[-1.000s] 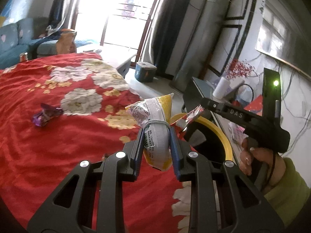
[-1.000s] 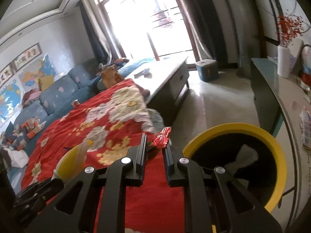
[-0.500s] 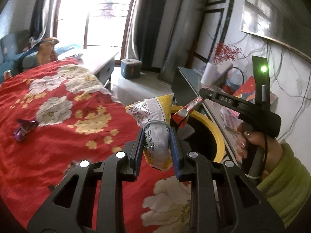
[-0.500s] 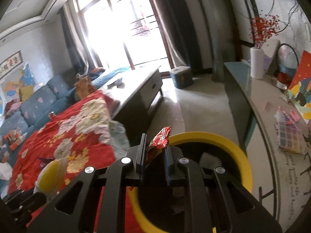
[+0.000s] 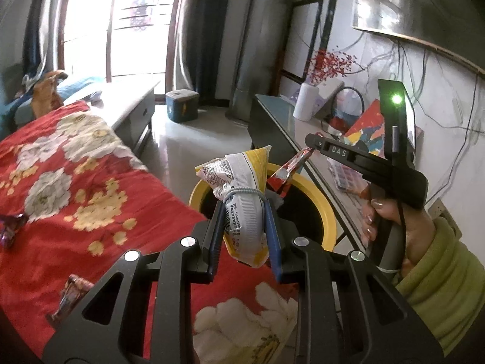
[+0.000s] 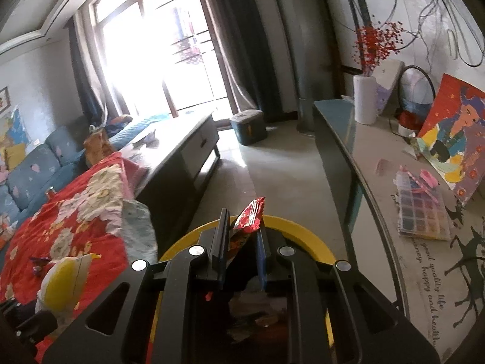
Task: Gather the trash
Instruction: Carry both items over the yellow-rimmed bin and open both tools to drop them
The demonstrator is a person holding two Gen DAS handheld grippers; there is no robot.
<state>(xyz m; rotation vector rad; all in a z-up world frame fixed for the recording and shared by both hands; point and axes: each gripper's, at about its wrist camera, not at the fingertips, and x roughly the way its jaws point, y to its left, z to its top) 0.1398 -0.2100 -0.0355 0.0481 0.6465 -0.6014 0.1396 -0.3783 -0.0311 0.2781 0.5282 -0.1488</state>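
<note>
I have both loads at the yellow bin (image 5: 329, 212): my left claw (image 5: 246, 227) pinches the snack bag (image 5: 242, 203), my right claw (image 6: 241, 239) the red wrapper (image 6: 250, 217). Next I should release over the opening.

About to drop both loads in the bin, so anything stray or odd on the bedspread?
Yes: a purple wrapper and a brown wrapper lie uncollected on the red floral bedspread. Both tongs grip their trash cleanly near the yellow-rimmed bin.
</note>
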